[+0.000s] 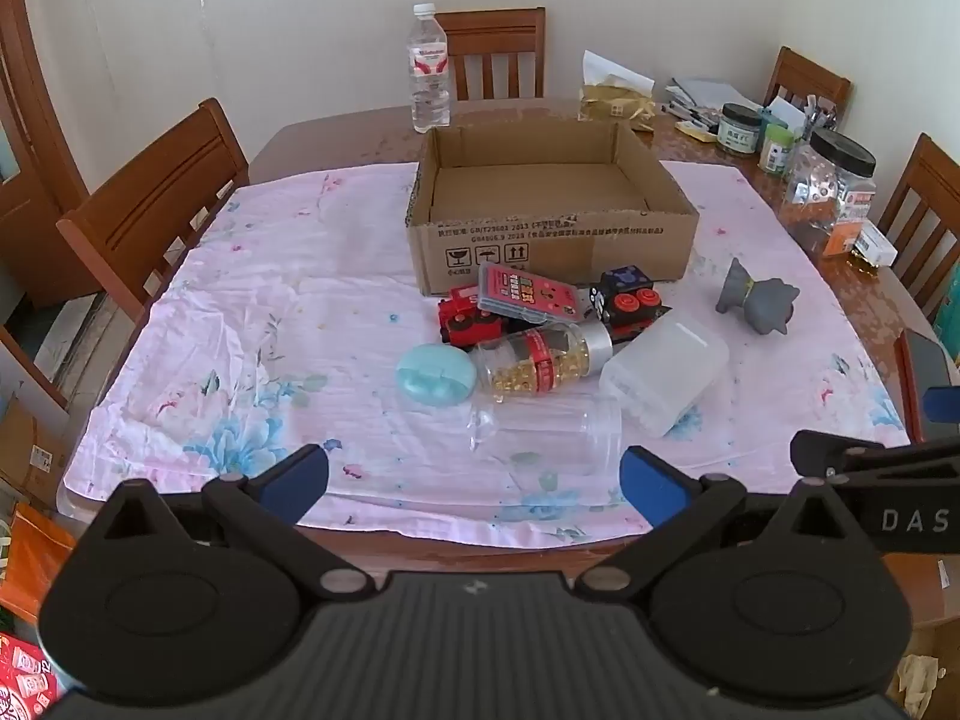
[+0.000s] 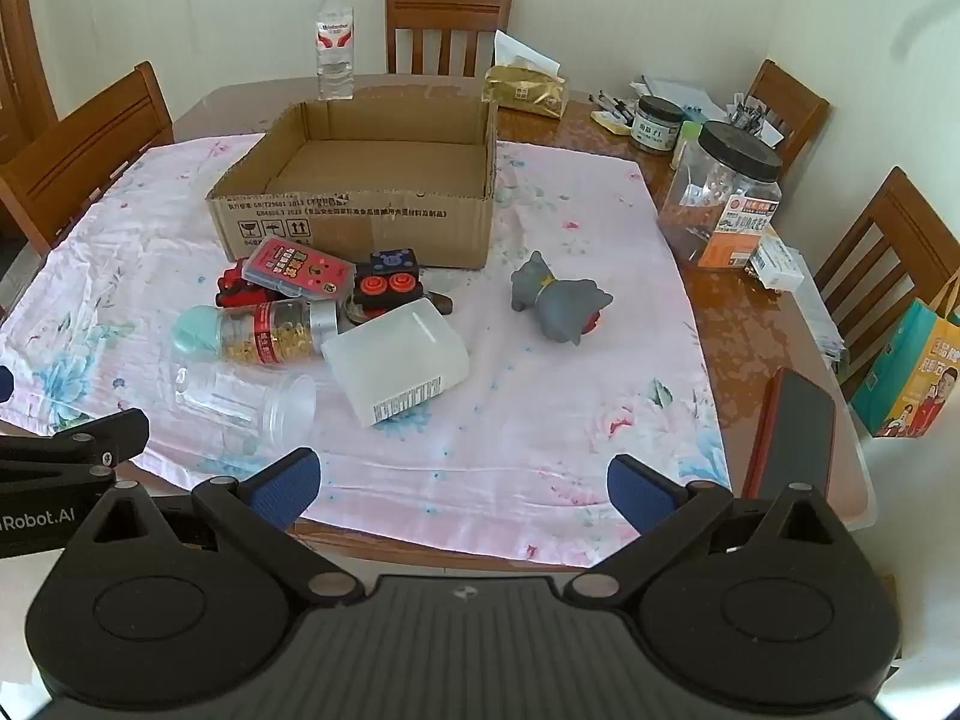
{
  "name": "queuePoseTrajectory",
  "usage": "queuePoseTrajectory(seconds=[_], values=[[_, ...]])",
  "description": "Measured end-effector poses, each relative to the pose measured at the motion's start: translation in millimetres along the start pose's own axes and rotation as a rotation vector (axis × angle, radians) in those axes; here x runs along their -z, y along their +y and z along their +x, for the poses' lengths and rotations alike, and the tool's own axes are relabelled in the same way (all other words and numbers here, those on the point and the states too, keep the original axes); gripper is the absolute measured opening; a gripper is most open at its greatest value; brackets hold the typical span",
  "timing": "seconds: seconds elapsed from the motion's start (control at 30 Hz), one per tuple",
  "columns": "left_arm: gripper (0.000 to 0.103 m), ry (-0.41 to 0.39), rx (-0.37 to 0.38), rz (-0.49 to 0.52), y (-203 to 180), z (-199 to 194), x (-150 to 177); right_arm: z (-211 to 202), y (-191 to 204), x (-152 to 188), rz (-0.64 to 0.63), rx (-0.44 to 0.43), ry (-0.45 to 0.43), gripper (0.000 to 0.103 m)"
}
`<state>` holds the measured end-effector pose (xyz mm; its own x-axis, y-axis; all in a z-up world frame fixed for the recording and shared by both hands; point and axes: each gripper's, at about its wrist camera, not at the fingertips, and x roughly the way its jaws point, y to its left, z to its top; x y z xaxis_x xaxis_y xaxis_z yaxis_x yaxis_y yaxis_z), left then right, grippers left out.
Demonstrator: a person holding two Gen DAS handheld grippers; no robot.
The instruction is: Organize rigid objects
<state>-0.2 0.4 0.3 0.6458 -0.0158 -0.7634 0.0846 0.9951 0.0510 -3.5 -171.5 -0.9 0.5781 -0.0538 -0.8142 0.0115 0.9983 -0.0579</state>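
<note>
- Clear jar point(image 1: 549, 429) lies on its side mid-bench, long axis running left-right, mouth rightward.
- Pill bottle point(image 1: 543, 360) and white box point(image 1: 663, 375) crowd right behind it.
- Left tongs point(image 1: 474, 483) and right tongs point(image 2: 465, 489) both spread wide, holding nothing.

Matt corrugated cardboard box point(image 1: 549, 210); wrinkled cotton-like cloth point(image 1: 270, 324), floral print; glossy lacquered wood table point(image 2: 744, 306); clear smooth plastic jar point(image 1: 546, 435); frosted plastic container point(image 2: 396, 360); matt rubbery grey cat point(image 2: 558, 300).

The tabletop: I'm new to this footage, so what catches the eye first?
An open, empty cardboard box sits mid-table on the pink floral cloth. Before it lies a heap: a capsule bottle on its side, a frosted plastic box, red toy vehicles. A grey toy cat lies apart to the right.
</note>
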Motion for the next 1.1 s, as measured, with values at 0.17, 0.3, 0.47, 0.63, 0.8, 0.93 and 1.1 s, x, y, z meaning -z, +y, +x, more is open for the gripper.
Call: queuePoseTrajectory(seconds=[0.17,0.3,0.47,0.63,0.8,0.93,1.1], values=[[0.103,0.002,0.003,0.001,2.2,-3.0,0.6,-3.2,1.3,-0.1,-0.004,-0.003,0.002,0.103],[0.103,-0.004,0.006,0.003,5.9,-8.2,0.2,-3.8,-1.6,-0.4,-0.006,-0.007,-0.005,0.103],[0.103,-0.001,-0.012,-0.007,0.4,-5.0,-1.2,-6.0,-6.5,-1.1,-0.009,-0.01,-0.019,0.103],[0.103,-0.001,-0.012,-0.006,0.3,-6.6,-2.0,-6.5,-2.6,-1.5,-0.011,-0.004,-0.025,0.103],[0.103,-0.002,-0.012,-0.007,0.2,-5.7,-1.4,-5.6,-3.1,-1.8,-0.011,-0.005,-0.025,0.103],[0.103,-0.002,-0.012,-0.007,0.3,-5.7,-1.4,-6.3,-3.2,-2.3,-0.011,-0.005,-0.027,0.103],[0.103,-0.001,-0.012,-0.006,-0.1,-6.7,-3.1,-7.7,-3.8,-4.8,-0.01,-0.002,-0.028,0.103]])
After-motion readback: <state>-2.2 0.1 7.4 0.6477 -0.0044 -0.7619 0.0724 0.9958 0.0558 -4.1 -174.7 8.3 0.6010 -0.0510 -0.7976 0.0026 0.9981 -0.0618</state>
